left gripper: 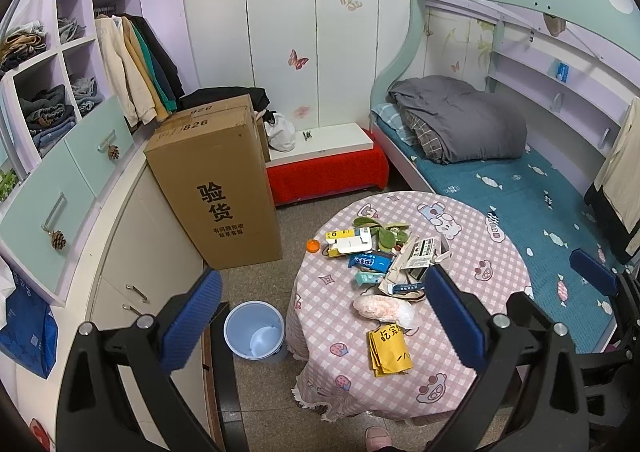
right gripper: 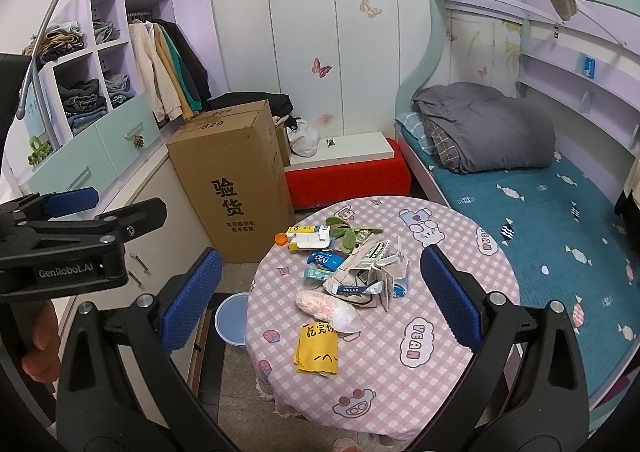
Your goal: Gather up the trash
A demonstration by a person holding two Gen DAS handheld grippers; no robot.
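Barely started, looks like. Trash pile [left gripper: 380,256] all on round table [left gripper: 472,356]: yellow packet [left gripper: 390,350], pink bag [left gripper: 380,308], boxes, wrappers. Blue bin [left gripper: 255,332] on floor beside table, looks empty. Left gripper [left gripper: 320,316] and right gripper [right gripper: 318,300] both wide open, holding nothing, hovering well short of pile.

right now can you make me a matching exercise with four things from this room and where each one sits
Things:
1. bin
2. yellow bag
3. grey quilt
4. orange cap

Places:
a. on the bed
b. at the table's left edge
c. on the floor, left of the table
d. on the table, nearest the camera

Pairs: 1-c, 2-d, 3-a, 4-b
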